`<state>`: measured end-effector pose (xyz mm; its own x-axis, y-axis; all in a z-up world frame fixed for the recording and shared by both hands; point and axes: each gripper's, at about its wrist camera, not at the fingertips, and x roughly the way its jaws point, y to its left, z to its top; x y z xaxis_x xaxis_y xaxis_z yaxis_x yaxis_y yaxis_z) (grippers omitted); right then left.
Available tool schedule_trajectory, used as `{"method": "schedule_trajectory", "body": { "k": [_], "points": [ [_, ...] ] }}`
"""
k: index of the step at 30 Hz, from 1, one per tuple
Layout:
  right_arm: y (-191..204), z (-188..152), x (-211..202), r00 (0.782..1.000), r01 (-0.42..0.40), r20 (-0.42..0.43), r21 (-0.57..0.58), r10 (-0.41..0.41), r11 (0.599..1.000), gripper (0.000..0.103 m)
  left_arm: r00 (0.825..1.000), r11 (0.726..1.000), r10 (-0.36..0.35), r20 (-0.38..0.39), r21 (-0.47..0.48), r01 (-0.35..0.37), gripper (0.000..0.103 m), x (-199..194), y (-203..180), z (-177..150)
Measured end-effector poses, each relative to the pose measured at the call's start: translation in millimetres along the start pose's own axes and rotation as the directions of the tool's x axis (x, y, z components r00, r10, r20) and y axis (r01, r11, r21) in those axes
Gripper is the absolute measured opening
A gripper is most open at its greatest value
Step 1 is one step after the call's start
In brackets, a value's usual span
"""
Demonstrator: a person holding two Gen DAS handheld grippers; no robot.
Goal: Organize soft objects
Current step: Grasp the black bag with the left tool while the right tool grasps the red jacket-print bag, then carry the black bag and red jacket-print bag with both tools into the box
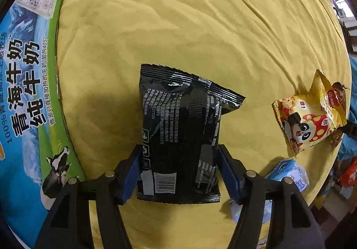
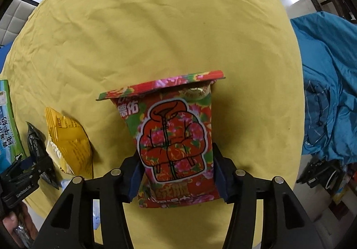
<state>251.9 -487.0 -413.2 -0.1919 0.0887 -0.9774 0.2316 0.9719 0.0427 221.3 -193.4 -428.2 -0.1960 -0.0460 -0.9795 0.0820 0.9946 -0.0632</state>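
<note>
My left gripper (image 1: 179,168) is shut on a black snack packet (image 1: 180,128), its blue pads pressing both sides, above the yellow cloth (image 1: 178,25). My right gripper (image 2: 176,173) is shut on a red floral packet with a jacket picture (image 2: 174,137), held over the same cloth (image 2: 156,25). A yellow panda snack packet (image 1: 310,119) lies at the cloth's right edge in the left wrist view. In the right wrist view it (image 2: 69,144) lies at the left, beside the left gripper and its black packet (image 2: 35,146).
A blue and green milk carton box (image 1: 29,83) stands along the left of the cloth. A pale blue packet (image 1: 287,173) lies near the front right edge. A blue quilt (image 2: 330,83) is heaped to the right of the table. Clutter sits on the floor beyond.
</note>
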Motion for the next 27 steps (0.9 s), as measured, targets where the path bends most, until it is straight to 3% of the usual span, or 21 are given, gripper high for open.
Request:
{"method": "schedule_trajectory", "body": {
  "k": [5, 11, 15, 20, 22, 24, 27],
  "points": [
    [6, 4, -4, 1.000, -0.004, 0.010, 0.023, 0.003, 1.000, 0.057, 1.000, 1.000, 0.014, 0.027, 0.000, -0.014, 0.064, 6, -6, -8],
    [1, -9, -9, 1.000, -0.017, 0.009, 0.029, 0.017, 0.999, 0.057, 0.996, 0.999, 0.004, 0.091, -0.034, -0.001, 0.074, 2, -1, -11],
    [-5, -15, -6, 1.000, -0.023, 0.006, 0.027, 0.023, 0.999, 0.057, 0.996, 0.999, -0.029, 0.080, -0.044, 0.032, 0.078, -4, 5, -18],
    [-3, -23, -8, 1.000, 0.004, 0.020, 0.016, -0.004, 1.000, 0.056, 0.998, 0.999, -0.048, 0.041, -0.018, 0.049, 0.078, -1, 12, 0],
    [0, -26, -9, 0.999, 0.030, 0.026, 0.011, -0.030, 1.000, 0.053, 0.998, 0.999, -0.028, 0.048, -0.015, 0.029, 0.072, 1, 11, 0],
    [3, -31, -9, 0.998, 0.047, 0.035, 0.010, -0.047, 0.999, 0.051, 0.997, 1.000, 0.030, 0.067, 0.003, -0.030, 0.053, -1, 4, 0],
    [12, -38, -10, 0.996, 0.068, 0.052, 0.007, -0.068, 0.998, 0.049, 0.996, 0.999, 0.036, 0.086, 0.017, -0.037, 0.052, -4, 2, -6]
  ]
}}
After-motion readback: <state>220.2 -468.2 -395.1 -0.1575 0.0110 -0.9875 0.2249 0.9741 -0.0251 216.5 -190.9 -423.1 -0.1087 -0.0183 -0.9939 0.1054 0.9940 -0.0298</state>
